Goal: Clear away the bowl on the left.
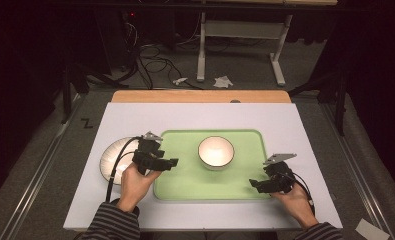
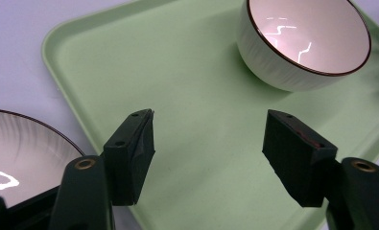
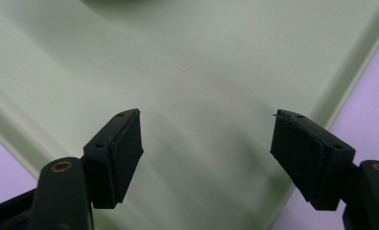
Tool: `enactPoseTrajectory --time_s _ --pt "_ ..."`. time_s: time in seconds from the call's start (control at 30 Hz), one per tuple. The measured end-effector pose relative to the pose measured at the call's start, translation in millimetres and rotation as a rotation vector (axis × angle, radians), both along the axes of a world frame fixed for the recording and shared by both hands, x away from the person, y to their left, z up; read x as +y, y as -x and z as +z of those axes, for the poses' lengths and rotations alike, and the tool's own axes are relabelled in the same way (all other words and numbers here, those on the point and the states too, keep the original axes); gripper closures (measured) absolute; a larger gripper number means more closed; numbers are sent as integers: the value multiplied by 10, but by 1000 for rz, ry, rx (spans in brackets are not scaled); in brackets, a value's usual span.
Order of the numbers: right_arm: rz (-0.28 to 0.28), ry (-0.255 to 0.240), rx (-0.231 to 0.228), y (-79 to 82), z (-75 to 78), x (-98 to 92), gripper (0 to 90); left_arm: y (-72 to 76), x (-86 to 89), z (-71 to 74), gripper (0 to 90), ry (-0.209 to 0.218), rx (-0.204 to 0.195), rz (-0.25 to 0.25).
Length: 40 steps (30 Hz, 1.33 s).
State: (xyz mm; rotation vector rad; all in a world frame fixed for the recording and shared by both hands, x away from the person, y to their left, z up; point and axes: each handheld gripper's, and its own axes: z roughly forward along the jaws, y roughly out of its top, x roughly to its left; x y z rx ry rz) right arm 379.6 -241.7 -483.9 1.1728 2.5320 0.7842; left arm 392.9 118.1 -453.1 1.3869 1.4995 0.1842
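A pale green tray (image 1: 185, 182) lies in the middle of the white table. On it stands a white bowl (image 1: 216, 151) with a dark rim, toward the tray's far right; the left gripper view shows the bowl (image 2: 302, 43) at top right. A white plate (image 1: 111, 159) rests on the table just left of the tray, partly under my left hand. My left gripper (image 1: 171, 163) hovers over the tray's left edge, open and empty (image 2: 208, 158). My right gripper (image 1: 255, 184) is at the tray's near right corner, open over bare tray (image 3: 206, 160).
The table's white top (image 1: 285, 120) extends beyond the tray on all sides, with a wooden strip (image 1: 200, 96) at the far edge. Cables and a metal frame (image 1: 240, 45) stand on the floor beyond.
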Motion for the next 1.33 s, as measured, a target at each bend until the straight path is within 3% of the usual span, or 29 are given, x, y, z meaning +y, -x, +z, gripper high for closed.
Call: enactPoseTrajectory --time_s 0.37,0.67,0.73,1.33 --pt "8 -2 -5 5 6 -4 278 69 -83 -51 357 -13 11 -39" --pt "5 4 -17 10 8 5 274 112 -166 -140 384 -76 15 -72" --pt "3 3 -22 8 7 4 273 125 -211 -183 383 -97 33 -91" --pt "10 4 -21 11 12 15 281 129 -266 -263 382 -128 79 -117"
